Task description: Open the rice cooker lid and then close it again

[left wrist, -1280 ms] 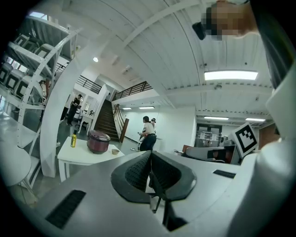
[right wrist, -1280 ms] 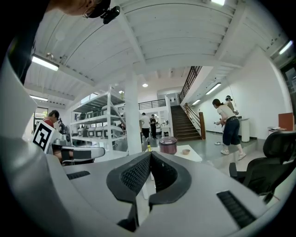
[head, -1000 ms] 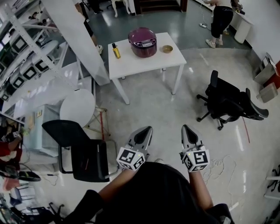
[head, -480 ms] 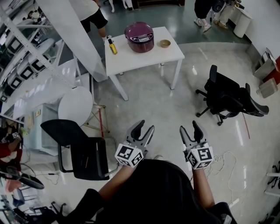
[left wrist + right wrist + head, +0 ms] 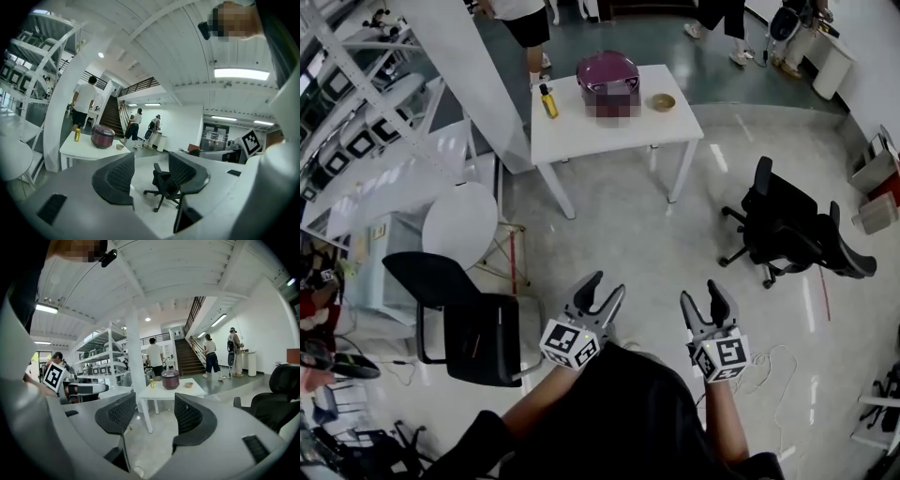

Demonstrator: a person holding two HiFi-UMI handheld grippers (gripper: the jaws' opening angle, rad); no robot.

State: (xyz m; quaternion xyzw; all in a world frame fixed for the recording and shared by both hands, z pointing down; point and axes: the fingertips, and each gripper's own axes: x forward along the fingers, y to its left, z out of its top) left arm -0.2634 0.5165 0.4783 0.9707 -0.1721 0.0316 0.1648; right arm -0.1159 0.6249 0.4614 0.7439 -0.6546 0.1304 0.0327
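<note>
So, rice cooker [image 5: 607, 75]: lid down, on white table [image 5: 581, 131] far across the floor, btwn bottle [image 5: 548, 101] & small bowl [image 5: 662, 102]; well out of reach.
Left gripper [image 5: 607, 284]: jaws opening, nothing btwn them.
Right gripper [image 5: 702, 292]: same, opening, empty.
Why: prob. readying both for the lid before walking over.
Pose: both held low by the body, side by side, pointing fwd toward the table, roughly level.

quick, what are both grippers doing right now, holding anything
Left gripper: jaws opening, nothing between them.
Right gripper: jaws opening, nothing between them.
</note>
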